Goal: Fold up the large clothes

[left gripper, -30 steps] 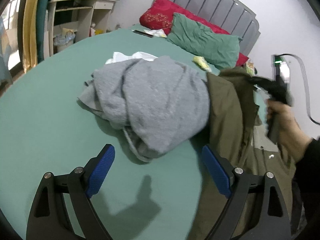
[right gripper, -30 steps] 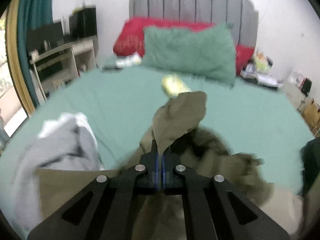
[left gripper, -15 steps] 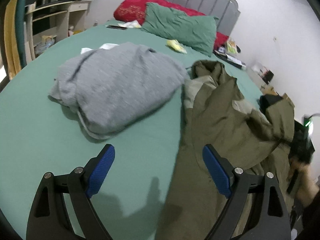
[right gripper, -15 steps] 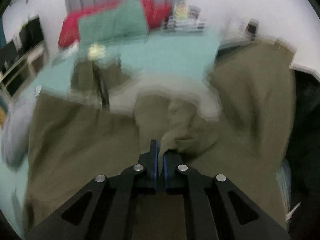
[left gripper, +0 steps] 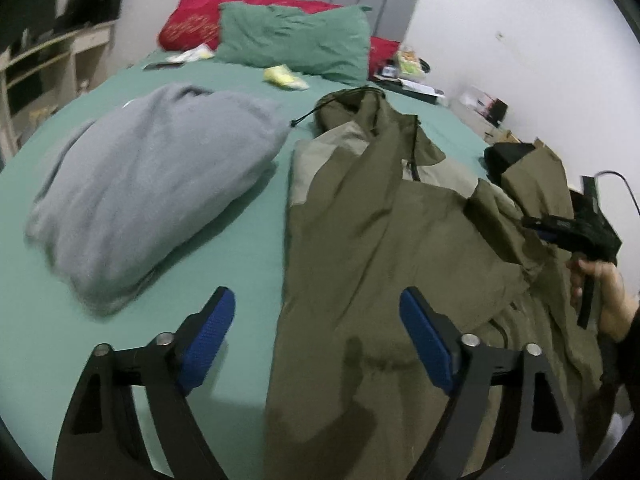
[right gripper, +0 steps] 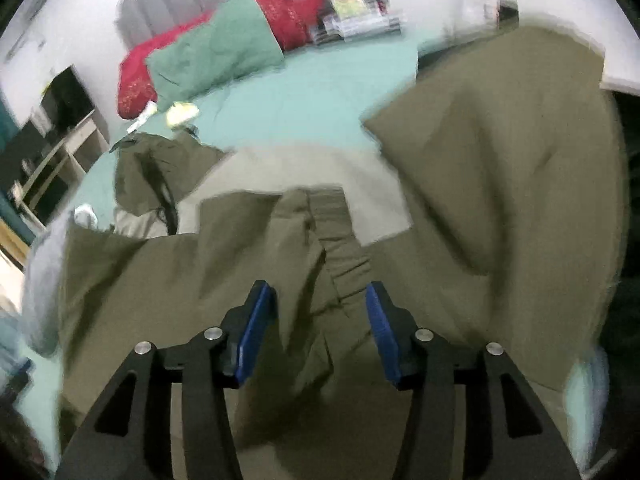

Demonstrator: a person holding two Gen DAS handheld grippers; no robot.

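Note:
An olive-green jacket (left gripper: 380,248) lies spread on the green bed (left gripper: 248,248), hood toward the pillows. It fills the right wrist view (right gripper: 500,184). My left gripper (left gripper: 318,332) is open and empty above the jacket's lower left edge. My right gripper (right gripper: 320,320) is open just above a bunched fold of the jacket, with the fold between its blue pads. It also shows in the left wrist view (left gripper: 540,229) at the jacket's right side.
A crumpled grey garment (left gripper: 152,184) lies left of the jacket. Green pillow (left gripper: 296,40) and red pillow (left gripper: 192,24) sit at the headboard. A yellow item (left gripper: 284,76) lies near them. Shelves (left gripper: 44,68) stand at the far left.
My right gripper pulled the jacket across the bed, then opened and let the cloth go. The jacket now lies spread. My left gripper stayed open and swung right toward the jacket.

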